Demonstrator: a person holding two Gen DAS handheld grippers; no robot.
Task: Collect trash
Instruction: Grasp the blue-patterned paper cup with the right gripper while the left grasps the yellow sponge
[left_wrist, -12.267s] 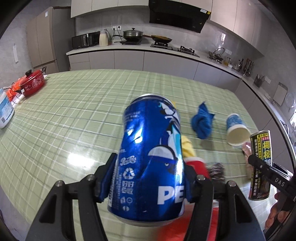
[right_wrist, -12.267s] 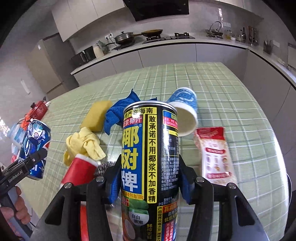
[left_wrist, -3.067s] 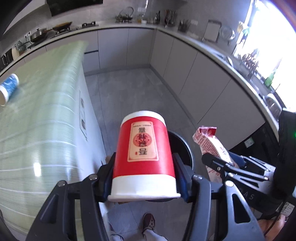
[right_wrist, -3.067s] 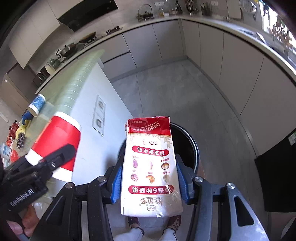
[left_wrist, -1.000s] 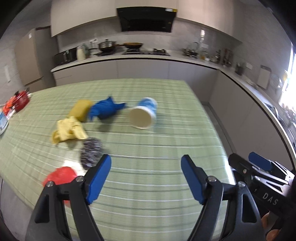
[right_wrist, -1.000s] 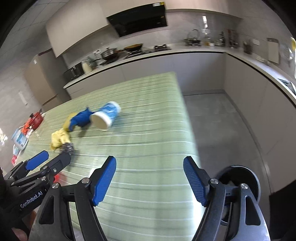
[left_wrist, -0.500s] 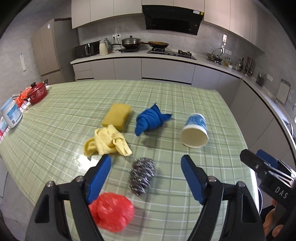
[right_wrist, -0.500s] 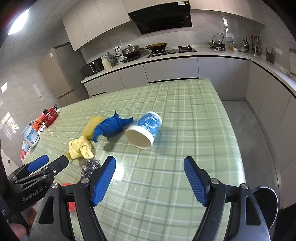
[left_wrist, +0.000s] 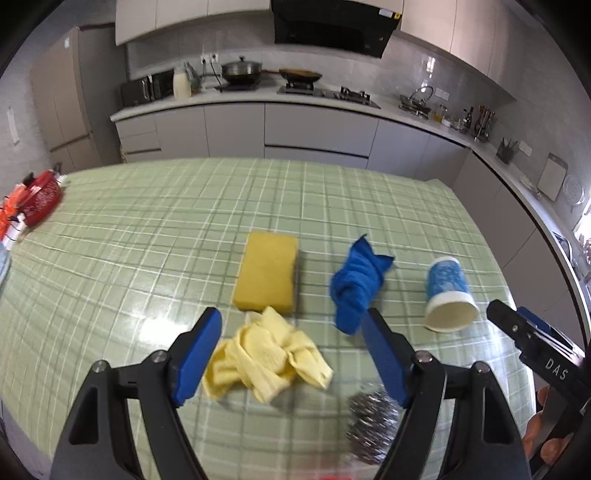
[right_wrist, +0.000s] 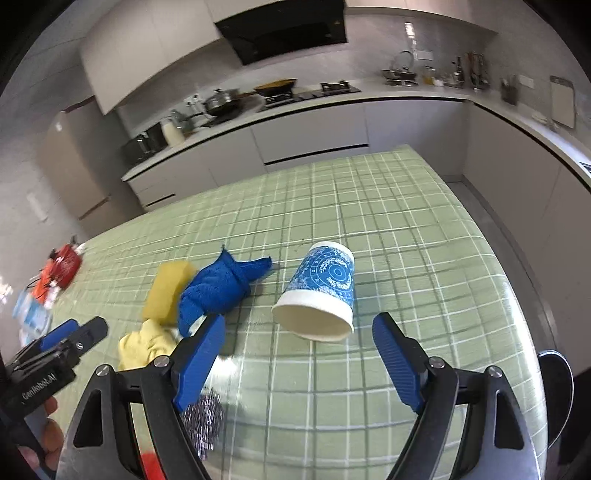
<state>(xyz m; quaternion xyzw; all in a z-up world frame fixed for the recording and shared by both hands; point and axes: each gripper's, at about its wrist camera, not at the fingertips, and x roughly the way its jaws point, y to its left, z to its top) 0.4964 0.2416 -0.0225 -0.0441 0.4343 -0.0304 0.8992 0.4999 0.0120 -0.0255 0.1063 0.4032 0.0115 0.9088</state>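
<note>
A blue-patterned paper cup (right_wrist: 320, 295) lies on its side on the green checked table (right_wrist: 406, 229), mouth toward me; it also shows in the left wrist view (left_wrist: 447, 295). My right gripper (right_wrist: 299, 354) is open and empty, just short of the cup. My left gripper (left_wrist: 291, 350) is open and empty over a crumpled yellow cloth (left_wrist: 267, 356). A red crumpled item (right_wrist: 151, 467) peeks at the bottom edge of the right wrist view.
A yellow sponge (left_wrist: 267, 273), a blue cloth (left_wrist: 356, 284) and a steel scourer (left_wrist: 373, 428) lie near the cloth. A red pot (left_wrist: 38, 203) stands at the far left edge. A black bin (right_wrist: 554, 398) stands below the table's right edge.
Both grippers have moved forward over the table toward the items. The cup and cloths now sit closer and larger in both views.
</note>
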